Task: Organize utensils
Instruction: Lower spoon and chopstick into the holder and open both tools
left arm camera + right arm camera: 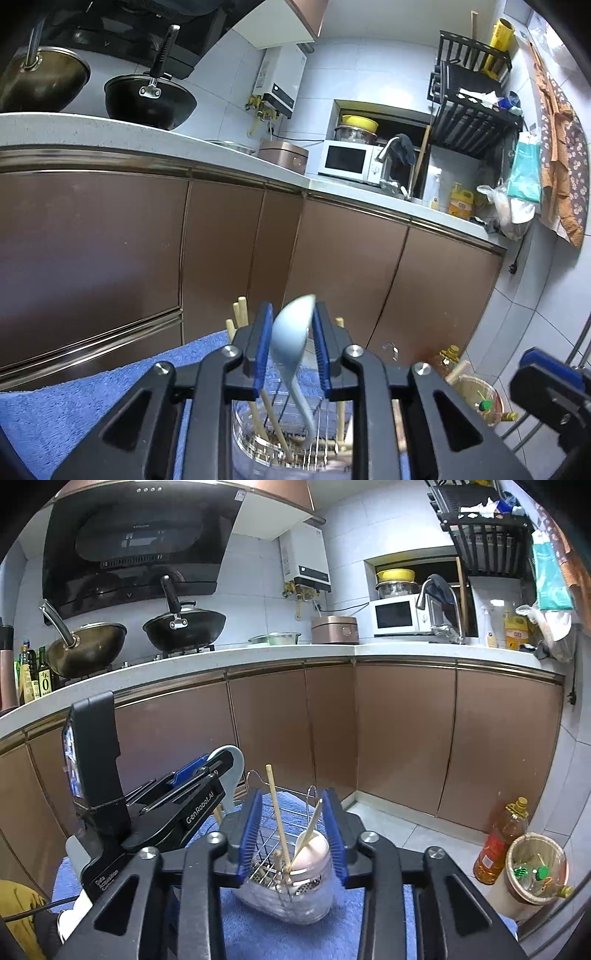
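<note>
the left gripper (292,332) has a pale blue spoon (291,332) standing between its blue pads, bowl uppermost and slightly blurred, handle slanting down into the utensil holder (258,443) below; the pads sit right at the edges of the bowl, and whether they press on it cannot be told. from the right wrist camera the same left gripper (207,771) shows at the left with the spoon's bowl (232,771) rising behind its fingers. the right gripper (293,834) has its jaws spread, its blue pads standing apart on either side of the holder (295,893) without touching what is inside. that holder is a clear plastic tub with a wire rack in it, resting on a blue towel (258,934). in it stand a wooden chopstick (277,812), leaning a little to the left, a second thinner stick (312,825) leaning to the right, and a pale pink cup-like piece (314,853) near the right side. more wooden chopsticks (238,314) poke up beyond the left gripper's pads in the left wrist view. behind everything runs a row of brown cabinets (402,731) under a white counter (295,651), and an oil bottle (502,838) and a small bin (535,871) sit on the floor to the right.
</note>
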The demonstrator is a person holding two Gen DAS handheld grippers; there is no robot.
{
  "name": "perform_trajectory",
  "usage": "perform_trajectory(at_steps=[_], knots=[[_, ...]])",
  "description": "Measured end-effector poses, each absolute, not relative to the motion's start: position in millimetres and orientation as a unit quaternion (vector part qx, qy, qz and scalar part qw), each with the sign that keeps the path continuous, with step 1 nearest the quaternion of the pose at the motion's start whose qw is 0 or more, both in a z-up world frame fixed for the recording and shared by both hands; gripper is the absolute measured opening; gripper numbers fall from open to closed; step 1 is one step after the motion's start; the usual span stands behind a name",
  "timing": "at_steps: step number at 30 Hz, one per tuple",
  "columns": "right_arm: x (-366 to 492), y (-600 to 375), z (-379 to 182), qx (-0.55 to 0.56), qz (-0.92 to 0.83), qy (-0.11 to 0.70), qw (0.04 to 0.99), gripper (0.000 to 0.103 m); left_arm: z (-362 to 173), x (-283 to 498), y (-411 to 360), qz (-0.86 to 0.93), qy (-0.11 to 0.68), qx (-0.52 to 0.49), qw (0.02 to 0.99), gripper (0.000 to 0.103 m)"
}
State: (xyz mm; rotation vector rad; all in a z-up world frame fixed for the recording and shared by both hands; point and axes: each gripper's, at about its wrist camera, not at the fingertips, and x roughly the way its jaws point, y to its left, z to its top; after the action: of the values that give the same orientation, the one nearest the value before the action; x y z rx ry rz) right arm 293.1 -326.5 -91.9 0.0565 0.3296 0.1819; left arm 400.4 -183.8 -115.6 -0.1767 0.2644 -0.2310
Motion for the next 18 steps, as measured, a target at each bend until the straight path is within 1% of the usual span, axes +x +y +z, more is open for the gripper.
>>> perform_trajectory(at_steps=[5, 9, 13, 15, 18], knots=[[256.5, -326.2, -77.1, 0.026, 0.067, 0.154, 0.986, 0.042, -95.8, 365.8, -179.8, -0.121, 0.106, -0.077, 0.984, 0.021], [227.7, -324.4, -68.6, 0.026, 0.044, 0.154, 0.987, 0.048, -82.1, 342.5, -178.9, -0.124, 0.104, -0.068, 0.984, 0.021], [201.7, -321.6, -64.0, 0.014, 0.017, 0.164, 0.986, 0.051, -72.9, 313.6, -179.0, -0.125, 0.108, -0.052, 0.985, 0.022], [191.2, -318.6, -63.5, 0.003, 0.004, 0.165, 0.986, 0.052, -70.1, 301.6, -178.9, -0.129, 0.111, -0.051, 0.984, 0.030], [171.0, -316.2, -62.5, -0.006, -0.011, 0.164, 0.986, 0.056, -70.0, 279.9, -176.4, -0.142, 0.126, -0.052, 0.980, 0.031]])
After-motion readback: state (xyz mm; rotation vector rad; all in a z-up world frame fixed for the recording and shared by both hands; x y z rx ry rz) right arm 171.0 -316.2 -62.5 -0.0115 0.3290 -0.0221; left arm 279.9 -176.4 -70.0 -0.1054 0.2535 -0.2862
